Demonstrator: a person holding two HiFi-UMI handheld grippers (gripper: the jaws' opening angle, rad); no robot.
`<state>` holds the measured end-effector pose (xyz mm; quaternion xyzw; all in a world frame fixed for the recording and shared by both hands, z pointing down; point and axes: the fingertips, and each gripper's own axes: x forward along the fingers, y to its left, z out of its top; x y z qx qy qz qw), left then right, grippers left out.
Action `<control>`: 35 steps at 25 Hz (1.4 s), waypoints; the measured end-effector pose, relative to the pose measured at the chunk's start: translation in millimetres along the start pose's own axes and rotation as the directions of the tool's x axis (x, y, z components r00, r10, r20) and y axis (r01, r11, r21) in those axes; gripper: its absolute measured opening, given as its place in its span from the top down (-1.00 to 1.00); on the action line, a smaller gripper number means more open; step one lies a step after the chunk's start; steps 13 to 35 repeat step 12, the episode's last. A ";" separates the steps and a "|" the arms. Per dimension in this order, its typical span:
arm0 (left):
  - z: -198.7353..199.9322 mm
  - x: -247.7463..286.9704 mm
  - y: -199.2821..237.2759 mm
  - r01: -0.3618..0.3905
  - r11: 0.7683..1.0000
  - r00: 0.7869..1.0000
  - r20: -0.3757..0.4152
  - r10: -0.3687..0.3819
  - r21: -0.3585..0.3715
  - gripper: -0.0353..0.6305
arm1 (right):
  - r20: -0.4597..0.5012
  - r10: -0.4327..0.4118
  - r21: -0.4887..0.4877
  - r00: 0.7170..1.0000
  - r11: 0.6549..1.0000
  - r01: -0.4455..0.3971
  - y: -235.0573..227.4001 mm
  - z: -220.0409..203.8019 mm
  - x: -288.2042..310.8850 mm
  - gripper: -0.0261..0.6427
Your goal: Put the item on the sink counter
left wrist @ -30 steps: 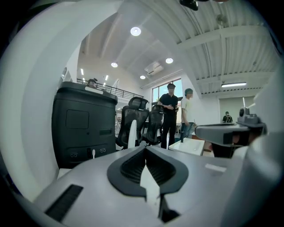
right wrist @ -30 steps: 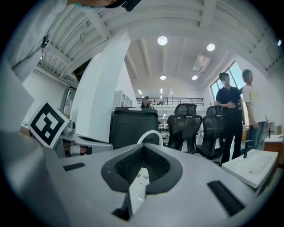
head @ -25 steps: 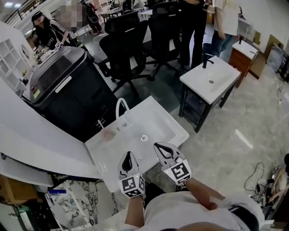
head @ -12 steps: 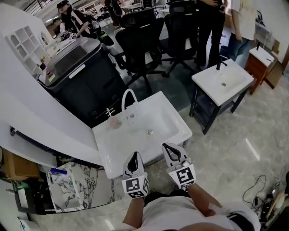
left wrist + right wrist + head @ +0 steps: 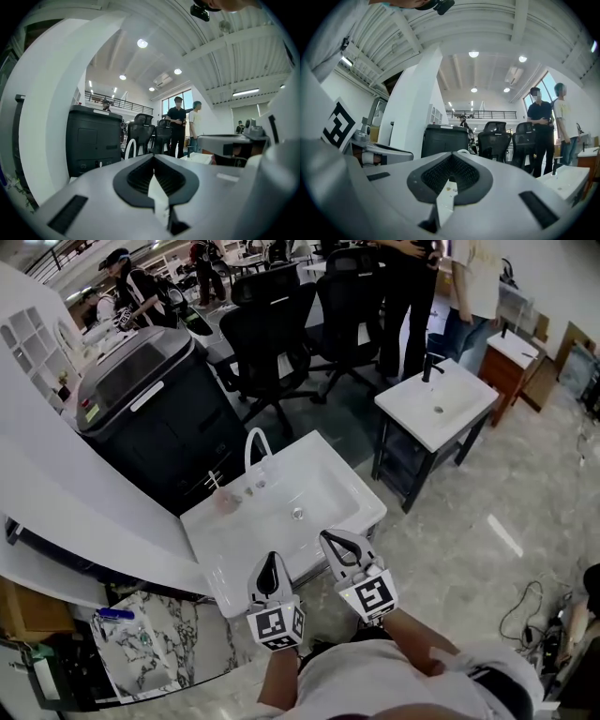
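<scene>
One pink item [image 5: 223,501] on sink counter [image 5: 236,561], head view only

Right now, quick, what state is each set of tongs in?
Left tongs: closed, holding nothing.
Right tongs: closed, holding nothing.

I'm seeing the left gripper [image 5: 153,159] wearing a smooth, matt grey plastic shell, its pads [image 5: 139,178] looking like ribbed black rubber. The right gripper [image 5: 451,157] is looking the same. The sink [image 5: 328,488] is gleaming white and glossy, like glazed ceramic. The floor [image 5: 487,474] is shining like polished pale stone. The office chairs [image 5: 267,334] are showing matt black cloth, and the slab [image 5: 159,652] is looking like veined marble.
</scene>
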<state>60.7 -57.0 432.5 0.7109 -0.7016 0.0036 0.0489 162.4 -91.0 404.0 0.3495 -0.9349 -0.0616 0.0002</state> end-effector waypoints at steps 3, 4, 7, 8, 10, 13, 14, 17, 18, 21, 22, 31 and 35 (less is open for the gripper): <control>3.3 -0.3 1.7 0.012 1.000 1.000 0.009 -0.012 -0.004 0.87 | 0.002 -0.005 -0.006 1.000 1.000 0.005 4.9 3.1 1.2 0.91; 4.6 -0.3 1.5 0.015 1.000 1.000 0.013 -0.015 -0.006 0.87 | -0.001 -0.007 -0.005 1.000 1.000 0.007 5.7 3.1 0.7 0.91; 9.5 3.2 2.1 0.023 1.000 0.999 0.027 -0.023 0.001 0.87 | -0.001 -0.015 -0.009 1.000 1.000 0.015 5.4 6.7 3.2 0.91; 10.2 5.3 3.1 0.028 1.000 0.999 0.026 -0.028 0.001 0.87 | -0.001 -0.018 -0.013 1.000 1.000 0.018 5.4 8.6 5.9 0.91; 11.2 7.8 5.6 0.040 0.999 0.999 0.023 -0.040 -0.001 0.87 | 0.006 -0.023 -0.022 1.000 0.999 0.023 7.1 11.3 11.5 0.91; 12.4 8.3 9.2 0.048 0.999 0.999 0.023 -0.048 -0.001 0.87 | 0.013 -0.025 -0.029 1.000 0.999 0.025 10.4 13.2 16.6 0.91; 12.4 8.3 9.2 0.048 0.999 0.999 0.023 -0.048 -0.001 0.87 | 0.013 -0.025 -0.029 1.000 0.999 0.025 10.4 13.2 16.6 0.91; 12.4 8.3 9.2 0.048 0.999 0.999 0.023 -0.048 -0.001 0.87 | 0.013 -0.025 -0.029 1.000 0.999 0.025 10.4 13.2 16.6 0.91; 12.4 8.3 9.2 0.048 0.999 0.999 0.023 -0.048 -0.001 0.87 | 0.013 -0.025 -0.029 1.000 0.999 0.025 10.4 13.2 16.6 0.91; 12.4 8.3 9.2 0.048 0.999 0.999 0.023 -0.048 -0.001 0.87 | 0.013 -0.025 -0.029 1.000 0.999 0.025 10.4 13.2 16.6 0.91; 12.4 8.3 9.2 0.048 0.999 0.999 0.023 -0.048 -0.001 0.87 | 0.013 -0.025 -0.029 1.000 0.999 0.025 10.4 13.2 16.6 0.91; 12.4 8.3 9.2 0.048 0.999 0.999 0.023 -0.048 -0.001 0.87 | 0.013 -0.025 -0.029 1.000 0.999 0.025 10.4 13.2 16.6 0.91; 12.4 8.3 9.2 0.048 0.999 0.999 0.023 -0.048 -0.001 0.87 | 0.013 -0.025 -0.029 1.000 0.999 0.025 10.4 13.2 16.6 0.91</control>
